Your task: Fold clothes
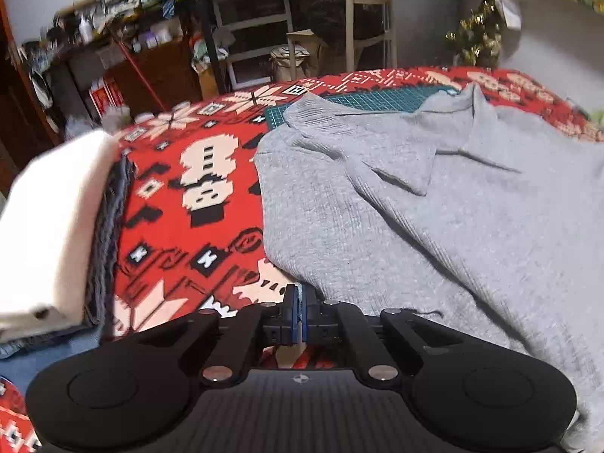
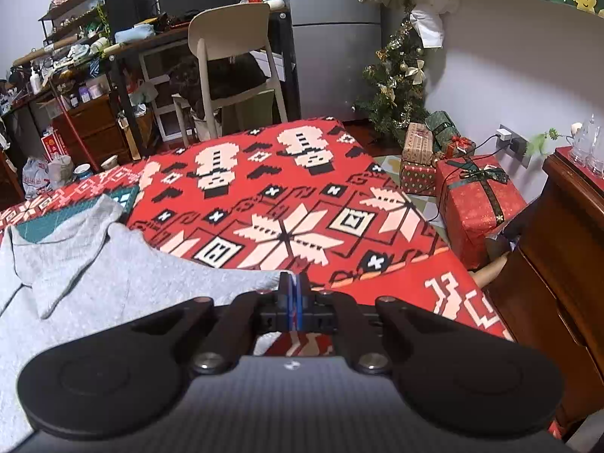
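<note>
A grey ribbed sweater [image 1: 434, 226] lies spread on the red patterned tablecloth [image 1: 196, 226], with a short sleeve folded over its upper part. My left gripper [image 1: 301, 294] is shut, its blue pads pinching the sweater's near-left hem corner. In the right wrist view the same sweater [image 2: 94, 290] fills the left side. My right gripper [image 2: 295, 285] is shut on the near-right hem corner, where the cloth's edge meets the fingertips. The tablecloth [image 2: 283, 207] stretches bare beyond it.
A stack of folded clothes [image 1: 49, 226], white on top of dark blue and denim, sits at the left. A green cutting mat [image 1: 377, 100] shows under the sweater's far edge. A beige chair [image 2: 230, 60], wrapped gift boxes [image 2: 475, 204] and a wooden cabinet [image 2: 558, 264] stand around the table.
</note>
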A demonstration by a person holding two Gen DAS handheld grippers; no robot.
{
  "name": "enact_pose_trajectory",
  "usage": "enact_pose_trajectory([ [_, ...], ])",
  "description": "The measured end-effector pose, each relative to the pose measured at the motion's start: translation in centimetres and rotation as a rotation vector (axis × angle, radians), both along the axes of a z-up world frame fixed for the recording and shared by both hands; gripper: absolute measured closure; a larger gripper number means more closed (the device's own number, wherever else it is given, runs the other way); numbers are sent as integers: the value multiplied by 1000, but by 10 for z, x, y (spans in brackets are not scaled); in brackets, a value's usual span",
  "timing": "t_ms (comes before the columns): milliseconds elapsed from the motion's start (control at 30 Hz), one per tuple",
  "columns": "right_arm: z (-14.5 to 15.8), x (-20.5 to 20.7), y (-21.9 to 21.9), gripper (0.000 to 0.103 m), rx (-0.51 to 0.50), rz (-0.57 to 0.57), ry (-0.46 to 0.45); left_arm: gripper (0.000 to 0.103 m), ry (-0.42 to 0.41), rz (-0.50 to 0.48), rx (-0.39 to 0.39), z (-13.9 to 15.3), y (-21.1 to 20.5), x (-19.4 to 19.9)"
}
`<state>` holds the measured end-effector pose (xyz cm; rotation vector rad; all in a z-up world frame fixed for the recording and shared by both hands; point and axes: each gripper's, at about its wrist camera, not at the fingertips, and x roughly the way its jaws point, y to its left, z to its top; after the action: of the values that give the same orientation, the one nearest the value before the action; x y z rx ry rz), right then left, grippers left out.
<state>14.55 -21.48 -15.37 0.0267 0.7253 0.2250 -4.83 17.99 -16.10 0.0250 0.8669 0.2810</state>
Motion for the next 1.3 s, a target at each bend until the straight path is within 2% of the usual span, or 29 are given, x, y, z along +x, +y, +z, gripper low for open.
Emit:
enact_pose_trajectory([
  [167, 1, 4, -6, 101, 7, -23, 3, 101, -52, 222, 33, 21, 49, -19],
  [200, 2, 6, -7, 101, 6, -25, 4, 101, -50, 241, 41, 22, 55, -20],
  [433, 3, 17, -3, 102, -36, -55, 6, 101, -7, 309, 100, 21, 87, -24],
  [533, 2, 22, -7, 102, -48, -90, 7, 101, 20, 290, 146, 15, 82, -20],
  [633, -1, 26, -15, 102, -70, -134, 10, 101, 35, 295, 130, 7, 84, -18],
  [800, -3, 33, -36, 102, -35, -215, 16, 101, 40, 297, 104, 2, 87, -15],
  [900, -12, 39, -38, 100, -20, -189, 81, 100, 48, 278, 95, 2, 83, -13],
  [933, -14, 39, -37, 100, -28, -185, 93, 96, 50, 271, 92, 2, 82, -12],
  [967, -14, 37, -37, 94, -35, -189, 90, 92, 46, 266, 83, 4, 82, -12],
  [1033, -10, 32, -41, 93, -18, -199, 78, 90, 25, 268, 47, 12, 83, -16],
  [1100, 0, 28, -42, 93, 9, -178, 59, 83, -1, 269, 11, 23, 84, -19],
  [1167, 11, 26, -40, 91, 31, -133, 38, 61, -40, 249, -13, 35, 83, -19],
  [1267, 30, 34, -20, 78, 51, 4, 19, 59, -102, 165, -31, 56, 76, -7],
  [1300, 36, 38, -11, 78, 61, 56, 15, 59, -109, 145, -38, 57, 75, 3],
])
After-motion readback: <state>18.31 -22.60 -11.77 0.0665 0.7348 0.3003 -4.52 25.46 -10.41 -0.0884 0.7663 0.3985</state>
